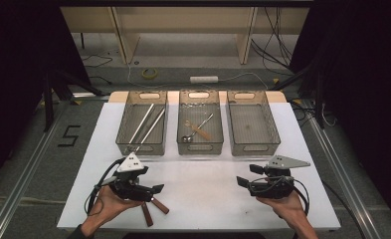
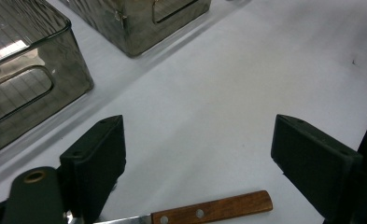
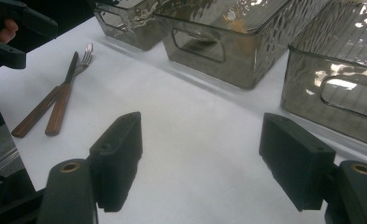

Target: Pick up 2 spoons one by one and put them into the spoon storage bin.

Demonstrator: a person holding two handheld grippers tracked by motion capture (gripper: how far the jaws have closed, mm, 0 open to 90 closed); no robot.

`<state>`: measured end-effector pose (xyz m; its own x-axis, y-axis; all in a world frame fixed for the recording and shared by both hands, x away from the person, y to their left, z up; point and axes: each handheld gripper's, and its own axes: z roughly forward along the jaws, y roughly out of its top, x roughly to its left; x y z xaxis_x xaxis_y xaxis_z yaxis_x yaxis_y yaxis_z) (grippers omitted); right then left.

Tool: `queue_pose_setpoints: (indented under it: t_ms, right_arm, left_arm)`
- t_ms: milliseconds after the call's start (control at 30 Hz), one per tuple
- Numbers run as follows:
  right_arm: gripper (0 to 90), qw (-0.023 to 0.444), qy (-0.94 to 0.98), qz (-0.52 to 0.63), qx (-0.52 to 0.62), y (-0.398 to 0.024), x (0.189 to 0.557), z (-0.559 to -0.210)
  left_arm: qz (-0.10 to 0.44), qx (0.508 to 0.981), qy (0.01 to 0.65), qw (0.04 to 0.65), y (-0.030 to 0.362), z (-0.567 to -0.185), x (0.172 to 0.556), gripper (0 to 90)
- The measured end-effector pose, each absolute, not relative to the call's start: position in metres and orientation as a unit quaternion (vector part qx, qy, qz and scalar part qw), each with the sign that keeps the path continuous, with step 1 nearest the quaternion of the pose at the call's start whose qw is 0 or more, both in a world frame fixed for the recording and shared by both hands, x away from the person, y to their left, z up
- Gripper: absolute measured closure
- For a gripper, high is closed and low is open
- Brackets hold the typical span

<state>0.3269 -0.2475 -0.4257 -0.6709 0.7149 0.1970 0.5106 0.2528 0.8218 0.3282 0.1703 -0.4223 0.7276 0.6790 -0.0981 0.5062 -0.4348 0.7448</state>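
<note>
Left gripper [image 1: 155, 189] at lower left of the high view, jaws spread wide apart, empty, hovering just above two wooden-handled utensils: a knife [image 3: 62, 95] and a fork [image 3: 50, 95], lying side by side at upper left of the right gripper view. One wooden handle [image 2: 211, 210] at the bottom edge of the left gripper view, between the jaws. Right gripper [image 1: 243, 182] at lower right, jaws likewise apart, empty, over bare white table [image 1: 203, 174]. Three clear bins [image 1: 200, 127] across the middle.
</note>
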Motion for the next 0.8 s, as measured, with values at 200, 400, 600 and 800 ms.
queue_pose_setpoints:
  t_ms: [200,400,600,800]
  right_arm:
    - [31.1,0.107,0.786,0.467,0.391,-0.248,0.324,-0.427]
    - [31.1,0.106,0.786,0.467,0.390,-0.249,0.322,-0.427]
    - [31.1,0.105,0.786,0.468,0.391,-0.251,0.320,-0.427]
    - [31.1,0.108,0.785,0.469,0.391,-0.252,0.318,-0.427]
  left_arm:
    - [0.102,0.844,0.347,0.395,0.168,-0.420,0.326,23.5]
    - [0.076,0.858,0.354,0.363,0.155,-0.431,0.323,39.8]
    - [0.064,0.864,0.366,0.341,0.147,-0.439,0.326,64.8]
    - [0.056,0.868,0.369,0.329,0.145,-0.447,0.329,79.9]
